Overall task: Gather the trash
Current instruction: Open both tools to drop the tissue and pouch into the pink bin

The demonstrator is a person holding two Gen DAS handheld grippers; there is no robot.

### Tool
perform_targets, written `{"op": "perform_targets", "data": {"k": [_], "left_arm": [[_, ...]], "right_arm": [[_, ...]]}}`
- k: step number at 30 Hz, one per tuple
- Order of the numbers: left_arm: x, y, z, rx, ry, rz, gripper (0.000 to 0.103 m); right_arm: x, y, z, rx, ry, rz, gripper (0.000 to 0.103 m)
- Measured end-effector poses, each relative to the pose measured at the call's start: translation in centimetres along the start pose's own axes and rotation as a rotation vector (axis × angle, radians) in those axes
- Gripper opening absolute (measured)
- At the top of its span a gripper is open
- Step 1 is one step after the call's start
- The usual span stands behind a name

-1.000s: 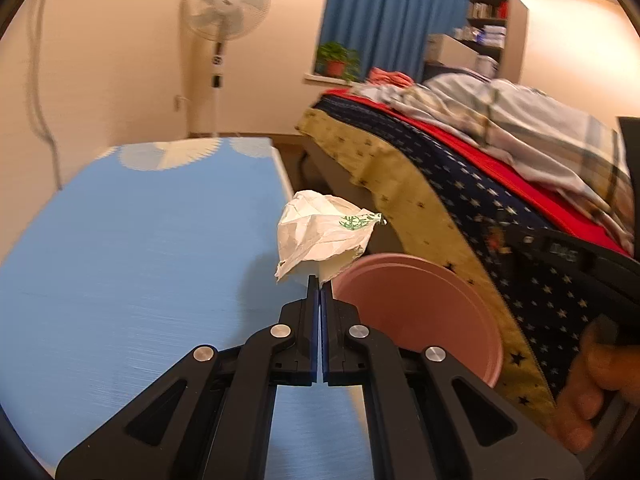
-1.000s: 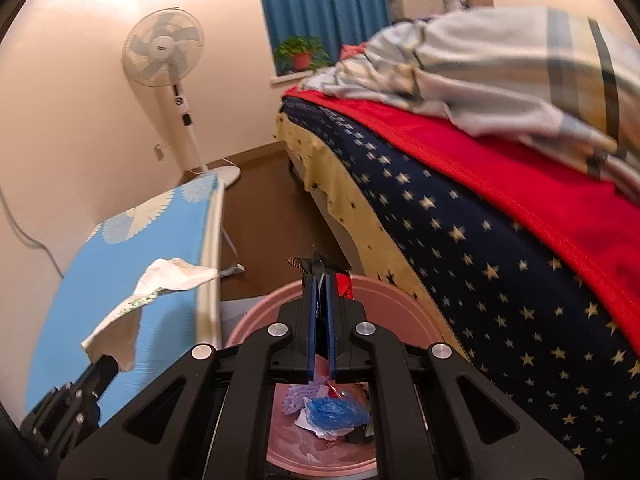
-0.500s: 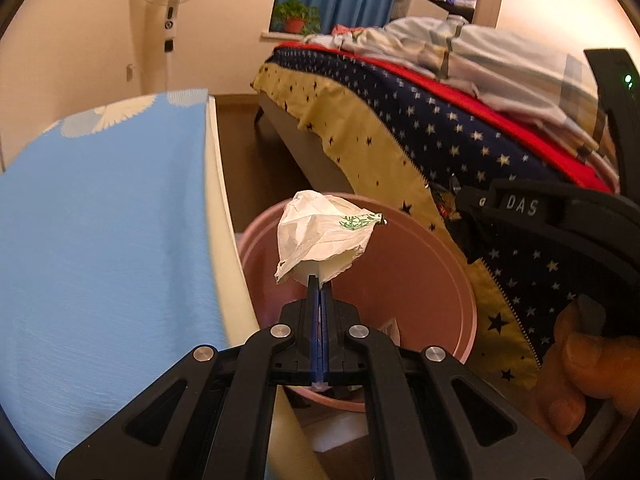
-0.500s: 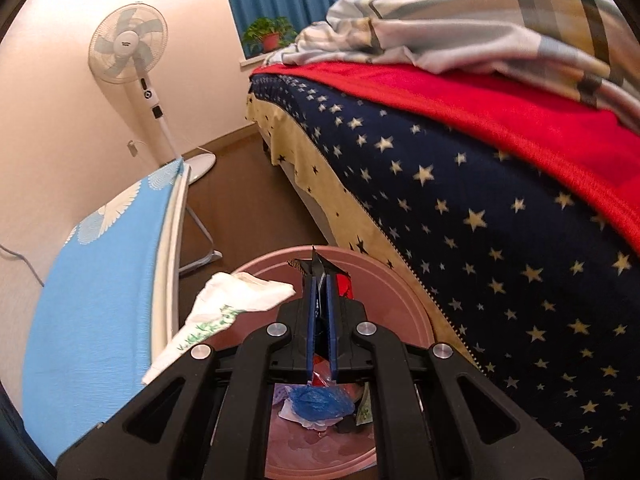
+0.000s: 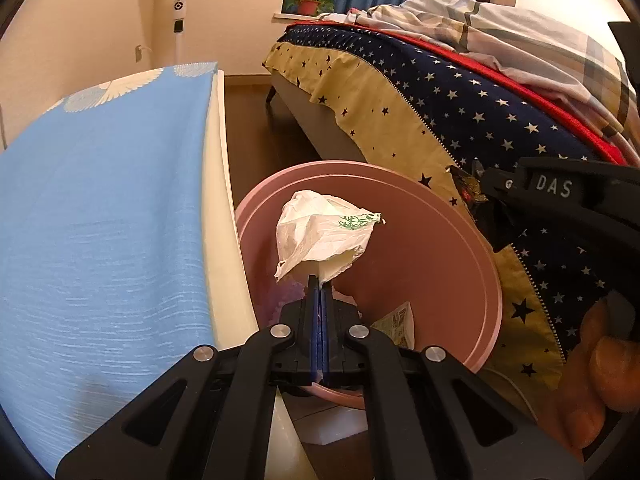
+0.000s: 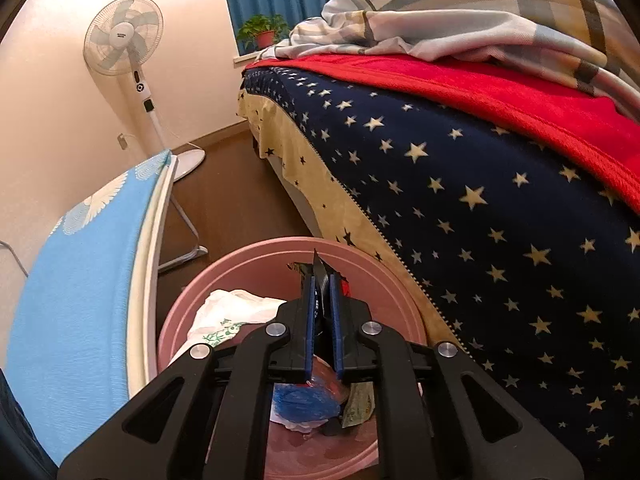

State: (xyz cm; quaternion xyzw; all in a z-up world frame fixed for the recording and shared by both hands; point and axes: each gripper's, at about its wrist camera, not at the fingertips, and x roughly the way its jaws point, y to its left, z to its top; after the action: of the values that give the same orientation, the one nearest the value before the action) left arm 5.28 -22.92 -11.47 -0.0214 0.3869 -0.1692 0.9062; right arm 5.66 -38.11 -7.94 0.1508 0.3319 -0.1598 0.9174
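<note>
My left gripper (image 5: 320, 280) is shut on a crumpled white plastic bag with green print (image 5: 324, 232), held over the mouth of the pink round trash bin (image 5: 472, 232). The bag also shows in the right wrist view (image 6: 228, 316). My right gripper (image 6: 322, 276) holds a dark snack wrapper (image 6: 318, 270) between its fingers above the same bin (image 6: 256, 256); the jaws stand slightly parted around it. Inside the bin lie a blue bag (image 6: 304, 396) and other scraps.
A blue ironing board (image 5: 100, 208) stands left of the bin. A bed with a star-pattern cover (image 6: 480, 184) and a red blanket is on the right. A standing fan (image 6: 132, 56) stands at the far wall, beyond the wooden floor.
My left gripper has carried the white bag from above the ironing board rightward and down over the bin. My right gripper's jaws have parted a little around the wrapper.
</note>
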Motion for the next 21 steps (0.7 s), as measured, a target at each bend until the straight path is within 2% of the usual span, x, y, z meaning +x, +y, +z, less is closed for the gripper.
{"op": "perform_targets", "data": {"k": [4,8,15,18,21], "left_arm": [[0.22,-0.17,-0.11,0.002,0.003,0.003,0.001],[0.31,-0.1,-0.13,-0.002,0.009,0.001,0.001],[0.41,-0.06,-0.12,-0.007,0.014,-0.005,0.002],[0.28,-0.03,-0.11,-0.01,0.012,-0.01,0.003],[-0.17,0.05,0.09,-0.015,0.002,-0.015,0.003]], "right_arm": [[0.16,-0.12,0.03,-0.002,0.008,-0.006,0.01],[0.18,0.13,-0.14,-0.016,0.012,-0.011,0.019],[0.25,0.26,-0.24,-0.025,0.021,-0.023,0.02],[0.1,0.27,-0.22,-0.026,0.018,-0.025,0.027],[-0.35,0.31,-0.05,-0.031,0.011,-0.024,0.029]]}}
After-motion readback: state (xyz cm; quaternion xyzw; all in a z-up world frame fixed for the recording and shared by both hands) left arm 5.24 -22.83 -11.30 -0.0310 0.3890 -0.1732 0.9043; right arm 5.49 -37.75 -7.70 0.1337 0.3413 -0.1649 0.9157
